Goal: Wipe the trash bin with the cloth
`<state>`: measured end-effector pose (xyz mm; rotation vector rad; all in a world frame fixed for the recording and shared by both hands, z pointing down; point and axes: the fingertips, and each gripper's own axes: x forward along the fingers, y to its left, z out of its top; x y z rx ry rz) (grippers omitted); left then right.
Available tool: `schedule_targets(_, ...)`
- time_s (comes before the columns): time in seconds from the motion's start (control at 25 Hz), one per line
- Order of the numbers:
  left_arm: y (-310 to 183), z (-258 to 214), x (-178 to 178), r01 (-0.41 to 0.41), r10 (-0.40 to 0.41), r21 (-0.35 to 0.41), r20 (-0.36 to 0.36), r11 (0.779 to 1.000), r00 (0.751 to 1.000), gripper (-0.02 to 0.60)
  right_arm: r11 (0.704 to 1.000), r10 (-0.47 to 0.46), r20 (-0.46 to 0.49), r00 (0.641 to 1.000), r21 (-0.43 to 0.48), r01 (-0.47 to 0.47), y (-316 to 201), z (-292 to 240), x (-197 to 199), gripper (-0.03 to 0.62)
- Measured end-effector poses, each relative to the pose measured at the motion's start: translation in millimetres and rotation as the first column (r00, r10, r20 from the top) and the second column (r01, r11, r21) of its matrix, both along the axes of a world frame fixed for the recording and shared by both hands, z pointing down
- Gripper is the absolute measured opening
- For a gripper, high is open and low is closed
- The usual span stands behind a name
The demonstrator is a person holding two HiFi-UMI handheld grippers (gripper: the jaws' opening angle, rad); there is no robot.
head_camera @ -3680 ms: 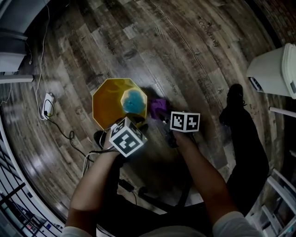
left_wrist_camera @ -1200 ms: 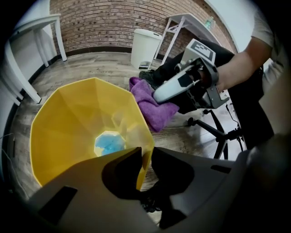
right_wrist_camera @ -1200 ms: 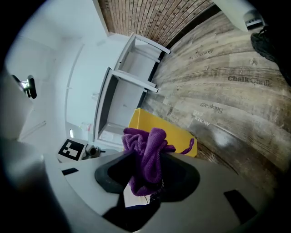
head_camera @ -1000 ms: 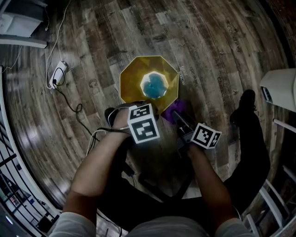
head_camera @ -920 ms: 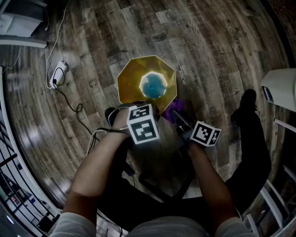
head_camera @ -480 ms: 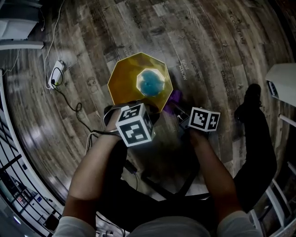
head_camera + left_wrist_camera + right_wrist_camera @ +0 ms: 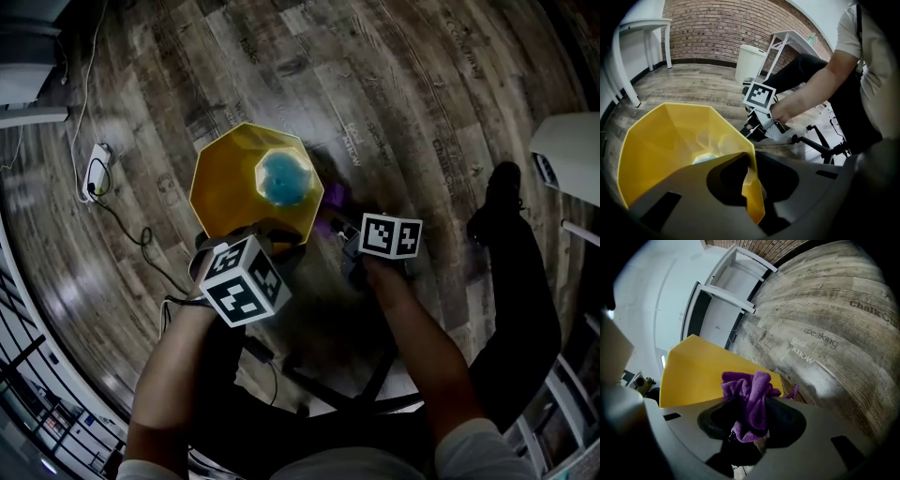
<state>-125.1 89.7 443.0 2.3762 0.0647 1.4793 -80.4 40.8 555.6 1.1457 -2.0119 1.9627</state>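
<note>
- Purple cloth (image 7: pixel 750 401) sits bunched and clenched between the fingers of the right gripper (image 7: pixel 749 430). One fold spills over the top and a thin tail sticks out to the side.
- Yellow plastic of the trash bin (image 7: pixel 670 140) is nipped at its rim by the left gripper (image 7: pixel 752 192). One finger is inside the wall and one outside, clamped tight on it.
- Seen from the head view, the trash bin stands on the wooden floor (image 7: pixel 394 84) just ahead of both hands, its many-sided mouth facing up. The left gripper is at its near edge.
- The cloth is right at the trash bin's outer wall on the right side, below the rim. The right gripper view shows yellow wall directly behind it.
- Down at the bottom of the trash bin lies a blue thing (image 7: pixel 284 178); what it is cannot be told.
- Beyond the trash bin, printed words (image 7: pixel 813 345) run across the floor planks.
- Off to the left, a white power strip (image 7: pixel 96 173) lies on the floor with its cable trailing.
- Farthest off, a white bin (image 7: pixel 749 63) stands near the brick wall (image 7: pixel 731 28).
</note>
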Motion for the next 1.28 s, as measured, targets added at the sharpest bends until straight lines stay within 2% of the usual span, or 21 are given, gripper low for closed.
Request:
schedule_targets(0.28,-7.3,-2.1,4.7,0.060,-0.059,0.018,-0.033,0.998,0.998,0.043,0.999,-0.041,-0.075,0.996,-0.023,0.039,-13.2,34.5,0.9,0.161)
schedule_targets(0.72,-22.1,-2.1,9.5,0.126,-0.124,0.033,-0.055,0.991,0.991,0.043,0.989,-0.145,-0.207,0.968,-0.065,0.134,-36.5,82.1,1.5,0.161)
schedule_targets(0.88,-20.3,-2.3,9.9,0.131,-0.130,0.026,-0.060,0.991,0.990,0.043,0.979,-0.202,-0.271,0.941,-0.095,0.183,-36.4,101.6,0.6,0.161)
schedule_targets(1.08,-20.7,-3.2,9.8,0.149,-0.149,0.008,-0.065,0.989,0.987,0.044,0.960,-0.281,-0.372,0.885,-0.118,0.255,-40.3,117.8,0.0,0.161)
schedule_targets(1.28,-21.0,-2.1,9.4,0.159,-0.159,-0.001,-0.069,0.987,0.985,0.044,0.960,-0.281,-0.430,0.858,-0.125,0.252,-44.9,130.2,0.1,0.161)
